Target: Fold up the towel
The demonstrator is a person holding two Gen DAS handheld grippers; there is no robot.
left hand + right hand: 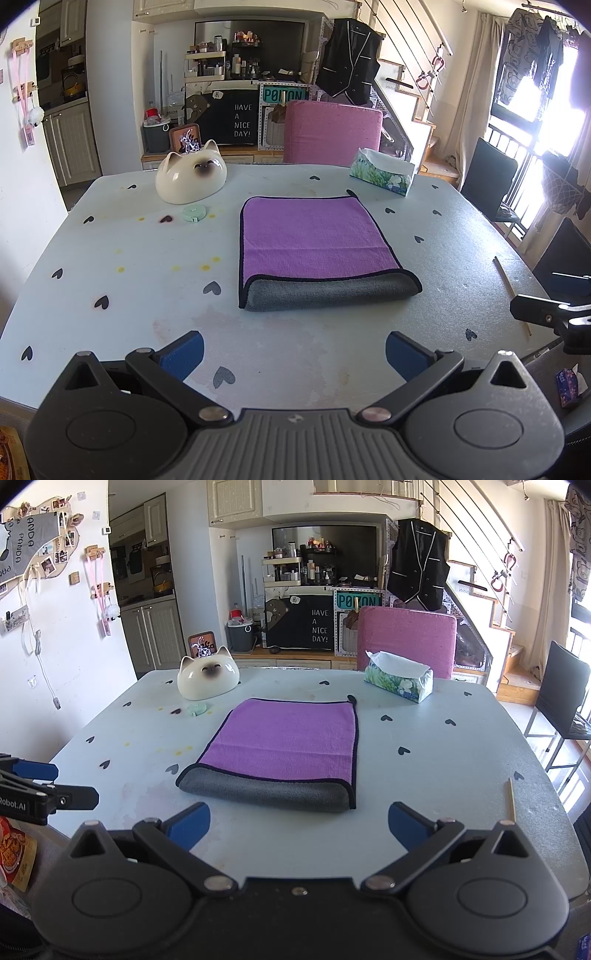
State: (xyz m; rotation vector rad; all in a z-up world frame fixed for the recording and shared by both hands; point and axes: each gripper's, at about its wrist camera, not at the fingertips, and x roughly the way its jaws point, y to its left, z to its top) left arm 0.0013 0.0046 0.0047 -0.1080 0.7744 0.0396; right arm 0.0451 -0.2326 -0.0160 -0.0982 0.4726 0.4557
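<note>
A towel [314, 236], purple on top and grey underneath with a dark edge, lies folded flat in the middle of the pale blue table [129, 266]. Its grey fold faces me. It also shows in the right wrist view [288, 746]. My left gripper [293, 356] is open and empty, hovering above the table's near edge, short of the towel. My right gripper [299, 825] is open and empty, also just short of the towel's near fold. Each gripper shows at the side of the other's view: the right gripper [546, 314], the left gripper [40, 794].
A white cat-shaped ceramic bowl [190, 177] and a small green tape measure [194, 214] sit at the far left. A tissue pack [382, 171] lies at the far right. A thin wooden stick [511, 295] lies near the right edge. A pink chair [332, 129] stands behind the table.
</note>
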